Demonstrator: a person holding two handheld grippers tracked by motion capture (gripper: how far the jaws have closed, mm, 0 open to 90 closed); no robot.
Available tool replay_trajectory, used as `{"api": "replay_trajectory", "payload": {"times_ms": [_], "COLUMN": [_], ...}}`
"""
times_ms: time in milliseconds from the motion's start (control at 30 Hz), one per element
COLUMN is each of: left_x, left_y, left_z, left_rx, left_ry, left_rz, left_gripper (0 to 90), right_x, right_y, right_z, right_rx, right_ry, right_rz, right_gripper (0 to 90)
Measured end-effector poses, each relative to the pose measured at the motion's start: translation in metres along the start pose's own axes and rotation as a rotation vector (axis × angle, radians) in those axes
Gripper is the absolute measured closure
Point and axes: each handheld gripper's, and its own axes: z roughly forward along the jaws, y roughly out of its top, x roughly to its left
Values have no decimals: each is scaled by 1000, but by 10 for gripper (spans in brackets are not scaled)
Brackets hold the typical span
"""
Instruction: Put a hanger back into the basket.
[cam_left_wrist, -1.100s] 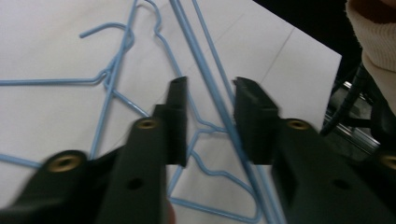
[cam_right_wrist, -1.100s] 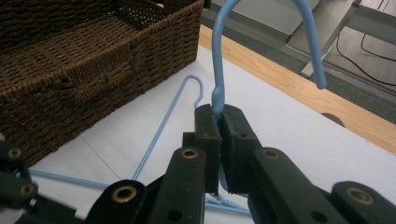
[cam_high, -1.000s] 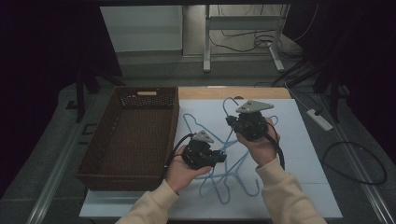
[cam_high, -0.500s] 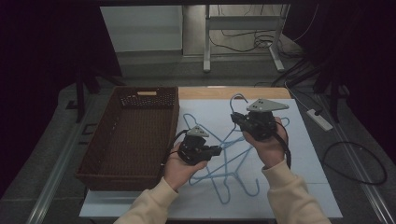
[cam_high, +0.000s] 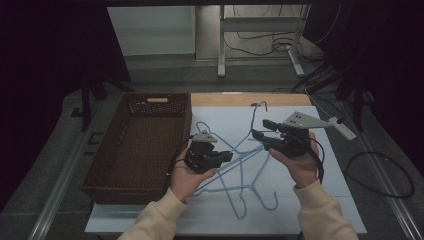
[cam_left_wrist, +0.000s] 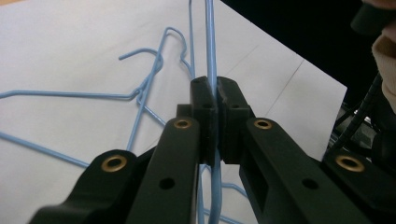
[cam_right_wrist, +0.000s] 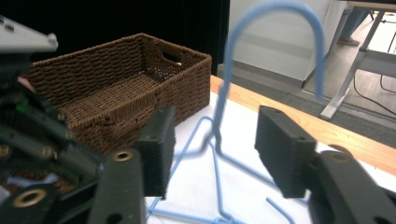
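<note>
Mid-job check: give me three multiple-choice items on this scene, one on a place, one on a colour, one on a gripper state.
1. The wicker basket sits where?
A. at the table's left
B. at its right
C. on the floor

2. The wire hangers are
A. red
B. light blue
C. white

3. The left gripper is
A. open above the sheet
B. shut on a hanger wire
C. shut on the basket rim

Answers:
1 A, the high view shows it left of the white sheet.
2 B, the wires look blue.
3 B, its jaws pinch a blue wire.
</note>
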Motion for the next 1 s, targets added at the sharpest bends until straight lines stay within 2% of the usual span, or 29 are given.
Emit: {"api": "replay_trajectory", "payload": {"times_ms": [233, 267, 467, 500, 533, 867, 1000], "left_x": [3, 4, 6, 8, 9, 17, 20], "left_y": [2, 3, 7, 8, 8, 12, 12], "left_z": [-9, -13, -23, -27, -29, -45, -51], "left_rx": [-15, -21, -35, -42, -41, -68, -77], "left_ry": [12, 15, 28, 32, 35, 49, 49], "left_rz": [-2, -2, 1, -2, -1, -6, -11], "left_gripper": [871, 871, 872, 872, 872, 872, 872], "right_x": [-6, -9, -14, -17, -18, -32, -35], "right_y": [-20, -30, -50, -61, -64, -95, -105], "right_z": [-14, -18, -23, -25, -26, -33, -34], "right_rx": [-5, -1, 28, 52, 56, 76, 85], "right_ry": [4, 5, 1, -3, -5, -12, -19], "right_rz": [18, 22, 31, 36, 35, 75, 75], "right_gripper": [425, 419, 409, 396, 393, 365, 361]}}
